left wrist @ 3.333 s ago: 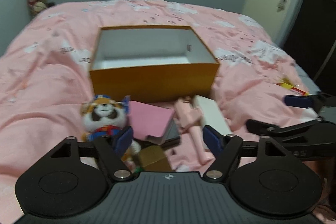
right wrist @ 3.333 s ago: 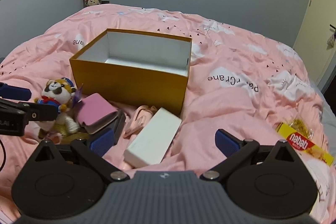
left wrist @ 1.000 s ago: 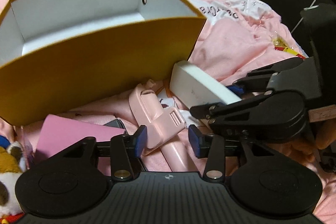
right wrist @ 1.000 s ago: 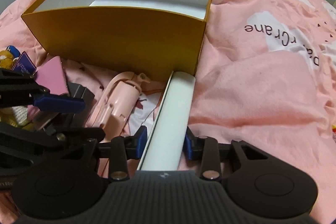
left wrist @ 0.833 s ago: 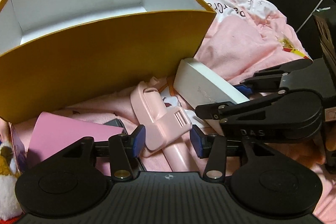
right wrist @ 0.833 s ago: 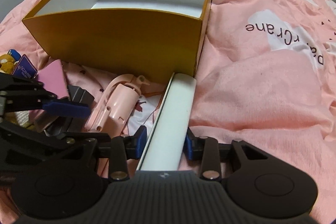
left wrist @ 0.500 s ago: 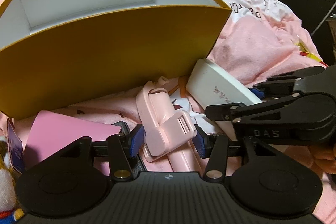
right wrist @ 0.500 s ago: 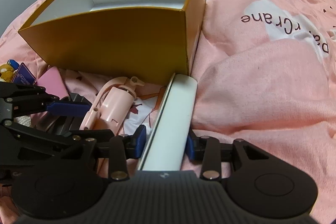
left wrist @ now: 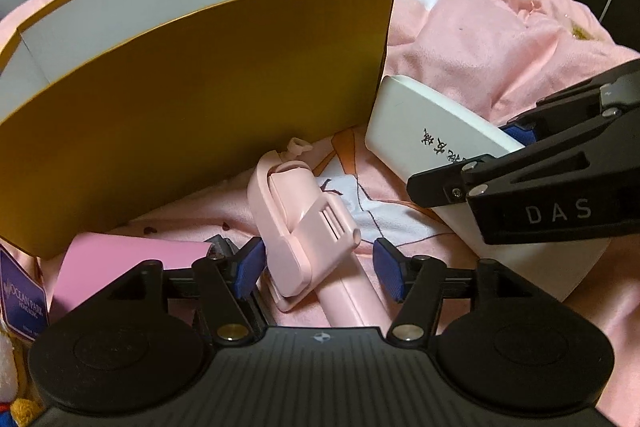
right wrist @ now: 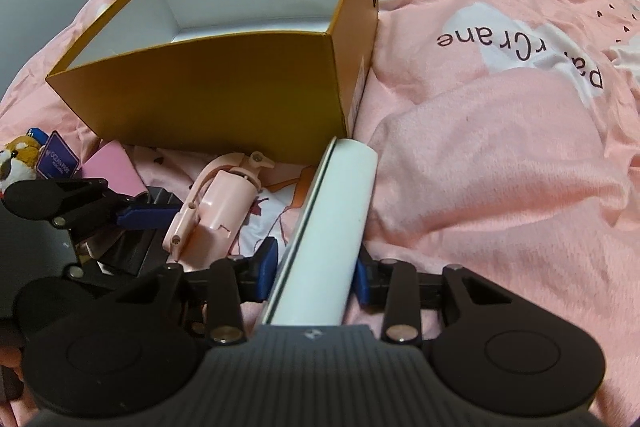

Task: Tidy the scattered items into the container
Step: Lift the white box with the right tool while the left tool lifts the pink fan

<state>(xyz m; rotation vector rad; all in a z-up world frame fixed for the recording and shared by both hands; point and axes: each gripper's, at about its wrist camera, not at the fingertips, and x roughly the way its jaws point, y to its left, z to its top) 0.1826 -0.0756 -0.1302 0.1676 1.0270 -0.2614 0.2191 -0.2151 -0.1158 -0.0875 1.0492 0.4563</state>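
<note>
An open orange box [left wrist: 208, 95] with a white inside stands on the pink bedspread; it also shows in the right wrist view [right wrist: 224, 83]. My right gripper [right wrist: 314, 273] is shut on a flat white box [right wrist: 336, 227], tilted on edge beside the orange box's near right corner; the white box also shows in the left wrist view [left wrist: 432, 147]. My left gripper [left wrist: 318, 269] straddles a pink handheld fan [left wrist: 308, 227]; the left pad touches it, a gap shows on the right. The fan lies on the bed [right wrist: 216, 211].
A pink wallet [left wrist: 120, 267] lies on a dark item left of the fan. A plush toy [right wrist: 16, 159] with a purple tag [right wrist: 56, 155] sits at far left. Rumpled pink bedspread [right wrist: 500, 187] stretches to the right.
Both grippers moved in from well back. The right one closed on the white box and tipped it up. The left one narrowed around the pink fan and has since crept forward.
</note>
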